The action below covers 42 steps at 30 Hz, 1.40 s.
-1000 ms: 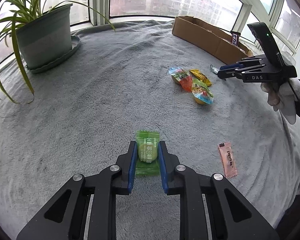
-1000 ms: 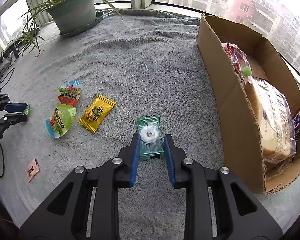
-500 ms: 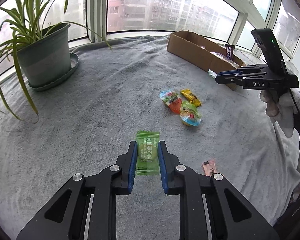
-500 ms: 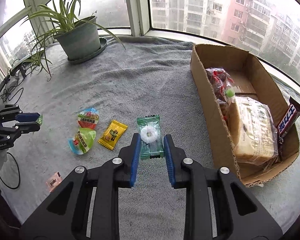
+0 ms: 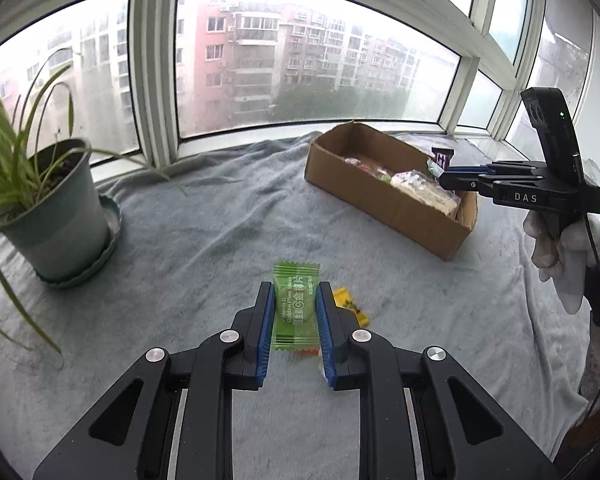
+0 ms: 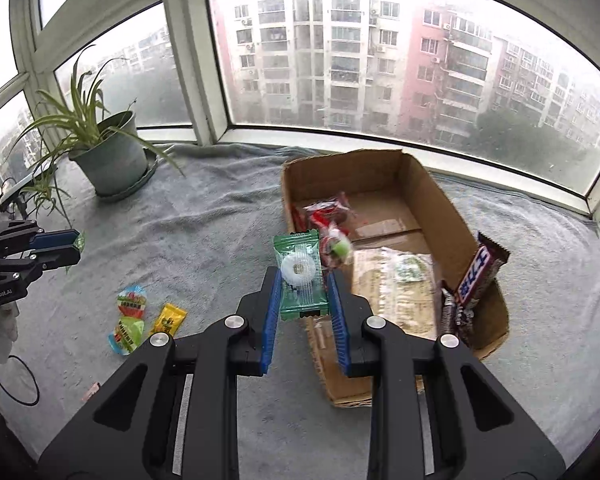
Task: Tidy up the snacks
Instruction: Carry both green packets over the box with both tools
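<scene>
1. Your left gripper (image 5: 292,312) is clamped on a light green candy wrapper (image 5: 295,304), held in the air above the grey blanket (image 5: 204,248), on the near side of the cardboard box (image 5: 384,204) and well apart from it.
2. Your right gripper (image 6: 303,296) is clamped on a darker green packet with a white ring sweet (image 6: 299,276), held over the box's near-left wall.
3. Inside the box lie a red-wrapped snack (image 6: 326,212) and a large clear bag (image 6: 396,280); a chocolate bar (image 6: 480,272) stands propped at its right wall.
4. To the left of the box, on the blanket, lie two jelly cups (image 6: 130,316) and a yellow sachet (image 6: 169,319).
5. A potted plant (image 6: 104,148) stands far left of the box, by the window.
</scene>
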Each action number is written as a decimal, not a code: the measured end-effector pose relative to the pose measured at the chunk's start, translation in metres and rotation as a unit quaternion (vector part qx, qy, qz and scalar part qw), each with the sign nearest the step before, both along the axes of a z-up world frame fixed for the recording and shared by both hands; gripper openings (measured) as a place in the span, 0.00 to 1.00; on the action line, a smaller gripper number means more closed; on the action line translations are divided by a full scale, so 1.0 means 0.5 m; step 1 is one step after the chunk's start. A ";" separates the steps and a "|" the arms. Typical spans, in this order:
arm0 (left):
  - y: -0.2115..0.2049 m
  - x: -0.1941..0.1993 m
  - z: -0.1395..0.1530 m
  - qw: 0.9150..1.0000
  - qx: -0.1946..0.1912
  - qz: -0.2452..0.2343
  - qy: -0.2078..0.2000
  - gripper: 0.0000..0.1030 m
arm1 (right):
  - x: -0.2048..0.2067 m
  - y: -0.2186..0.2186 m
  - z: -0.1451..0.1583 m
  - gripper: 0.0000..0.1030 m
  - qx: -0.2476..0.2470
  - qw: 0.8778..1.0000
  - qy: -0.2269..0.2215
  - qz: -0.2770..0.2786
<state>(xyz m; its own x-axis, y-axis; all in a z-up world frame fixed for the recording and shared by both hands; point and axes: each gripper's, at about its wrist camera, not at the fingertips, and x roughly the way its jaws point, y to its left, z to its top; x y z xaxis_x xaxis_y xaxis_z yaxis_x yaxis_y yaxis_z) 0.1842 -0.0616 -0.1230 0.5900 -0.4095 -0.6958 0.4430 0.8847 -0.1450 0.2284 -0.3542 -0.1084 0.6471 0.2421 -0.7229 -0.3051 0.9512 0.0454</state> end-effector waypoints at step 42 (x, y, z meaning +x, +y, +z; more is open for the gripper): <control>-0.354 0.275 0.024 0.999 -0.015 -0.047 -0.021 0.20 | 0.064 -0.167 -0.066 0.39 0.000 0.996 0.016 -0.090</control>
<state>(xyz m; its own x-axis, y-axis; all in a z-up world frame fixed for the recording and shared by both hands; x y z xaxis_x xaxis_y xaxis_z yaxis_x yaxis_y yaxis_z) 0.3219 -0.2388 -0.1108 0.5766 -0.4844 -0.6579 0.5294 0.8349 -0.1507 0.2601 -0.4376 -0.1413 0.6566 0.1245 -0.7439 -0.1273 0.9904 0.0534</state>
